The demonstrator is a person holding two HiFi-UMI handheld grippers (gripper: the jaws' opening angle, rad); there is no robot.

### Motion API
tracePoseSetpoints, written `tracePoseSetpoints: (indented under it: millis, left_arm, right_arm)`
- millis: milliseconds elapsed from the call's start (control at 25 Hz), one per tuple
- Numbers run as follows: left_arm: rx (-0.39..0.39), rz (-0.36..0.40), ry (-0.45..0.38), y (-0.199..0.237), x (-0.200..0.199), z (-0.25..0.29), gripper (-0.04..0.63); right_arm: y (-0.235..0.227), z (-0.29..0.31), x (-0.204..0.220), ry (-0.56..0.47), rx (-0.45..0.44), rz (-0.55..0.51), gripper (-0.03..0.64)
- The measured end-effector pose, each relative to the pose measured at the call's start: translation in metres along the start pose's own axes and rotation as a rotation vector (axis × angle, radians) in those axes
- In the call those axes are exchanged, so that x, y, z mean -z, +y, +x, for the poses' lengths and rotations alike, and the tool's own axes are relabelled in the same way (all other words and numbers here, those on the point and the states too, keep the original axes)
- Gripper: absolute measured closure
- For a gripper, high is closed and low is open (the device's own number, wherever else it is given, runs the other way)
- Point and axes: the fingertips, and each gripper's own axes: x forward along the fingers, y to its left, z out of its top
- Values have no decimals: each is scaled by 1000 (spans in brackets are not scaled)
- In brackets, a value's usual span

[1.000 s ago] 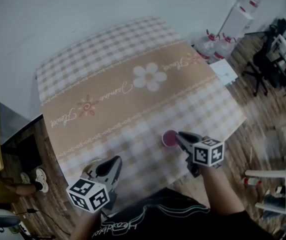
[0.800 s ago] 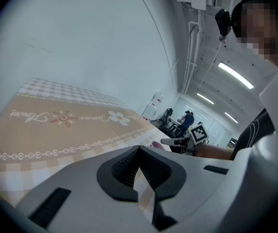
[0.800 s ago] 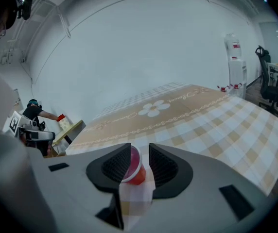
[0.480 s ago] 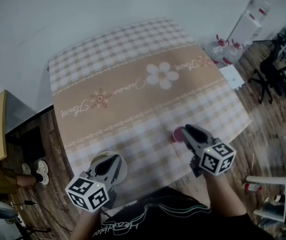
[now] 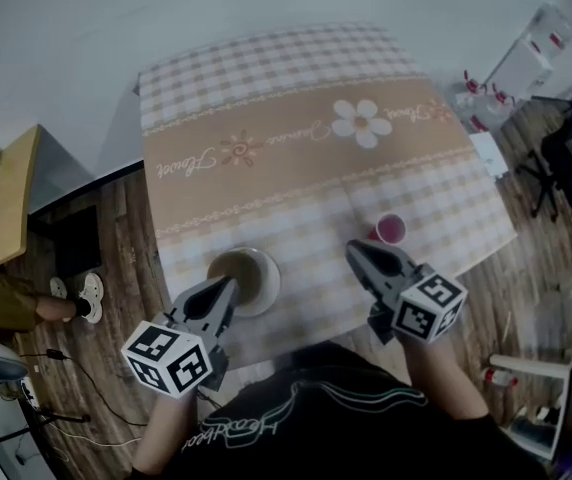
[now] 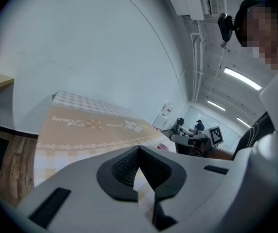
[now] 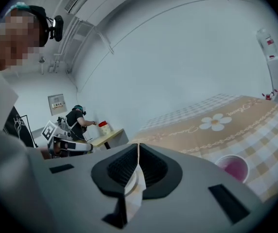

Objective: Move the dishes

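While nothing is being carried, the job looks to be between steps, and which dish has already reached its place cannot be told; both stand on the checked tabletop (image 5: 296, 183) near its front edge, so by my reading at least one lift is left.

Furthest left, the left gripper (image 5: 228, 288) has its jaws pressed together at the tips with nothing between them; its own view shows only cloth through the gap behind the tips. Just ahead of those tips sits the round dish (image 5: 256, 273), pale at the rim and brown inside; whether the tips touch its near rim I cannot say.

Further right, the right gripper (image 5: 356, 253) has just been closing its jaws, which now meet at the tips on nothing. The pink cup (image 5: 390, 229) stands a little ahead of it and to its right, apart from the jaws and upright.

By count: one round dish, one pink cup, two grippers, one tabletop; no other crockery shows on the cloth.
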Motion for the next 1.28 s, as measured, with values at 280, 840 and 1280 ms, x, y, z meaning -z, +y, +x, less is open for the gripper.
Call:
tracePoseSetpoints:
  millis: [280, 840, 1280]
  left_arm:
    - [-36, -10, -48, 7, 8, -51, 600]
    - [-116, -70, -108, 18, 32, -116, 600]
    - [-180, -121, -84, 37, 40, -110, 600]
  right_arm:
    - [64, 20, 38, 99, -146, 32, 603]
    - [116, 49, 86, 261, -233, 20, 600]
    - [93, 94, 110, 379, -212, 43, 499]
